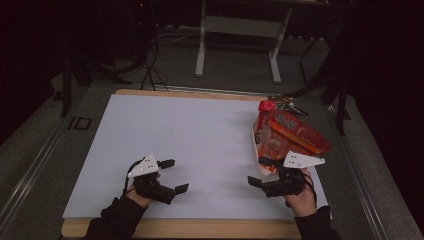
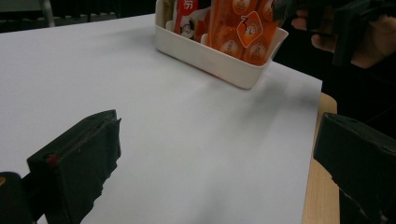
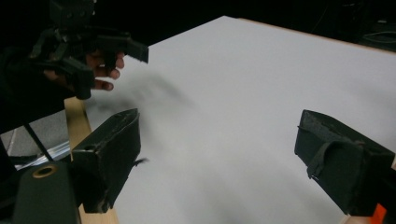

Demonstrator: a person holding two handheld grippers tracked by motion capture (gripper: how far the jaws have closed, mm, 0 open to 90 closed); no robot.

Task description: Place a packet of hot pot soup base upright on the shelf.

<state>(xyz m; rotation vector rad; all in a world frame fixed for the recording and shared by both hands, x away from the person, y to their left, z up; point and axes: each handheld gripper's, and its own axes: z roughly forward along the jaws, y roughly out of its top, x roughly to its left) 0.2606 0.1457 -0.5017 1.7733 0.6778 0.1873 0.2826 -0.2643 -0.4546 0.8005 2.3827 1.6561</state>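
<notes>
White plastic, long and shallow: that is the tray [image 1: 256, 145] sitting just beyond the right gripper [image 1: 264, 173], on its outer side, close to the table's right edge. Its long axis runs away from that gripper toward the far end of the table, one short end nearly at the jaws. Orange and red snack packets [image 1: 292, 131] are stuffed in it, leaning outward over the rim, away from the middle of the table; the topmost packet lies lengthwise with the tray. From the left gripper view the tray [image 2: 219, 60] stands well ahead and to the right of the jaws, a corner turned toward them, the packets [image 2: 243, 30] upright inside it.

The right gripper has its jaws spread wide, nothing between them, pointing in toward the left gripper [image 1: 176, 176]. The left gripper is likewise wide and empty, low over the sheet, aimed back across at the other hand. The two are well apart, each held by a hand in a dark sleeve.

Under both lies a plain white sheet [image 1: 190, 145] covering a wooden tabletop [image 1: 200, 229], whose pale edge shows just behind the grippers. Beyond the table the room is dim: grey floor, dark cables [image 1: 150, 70], and the white legs of a stand [image 1: 237, 50].
</notes>
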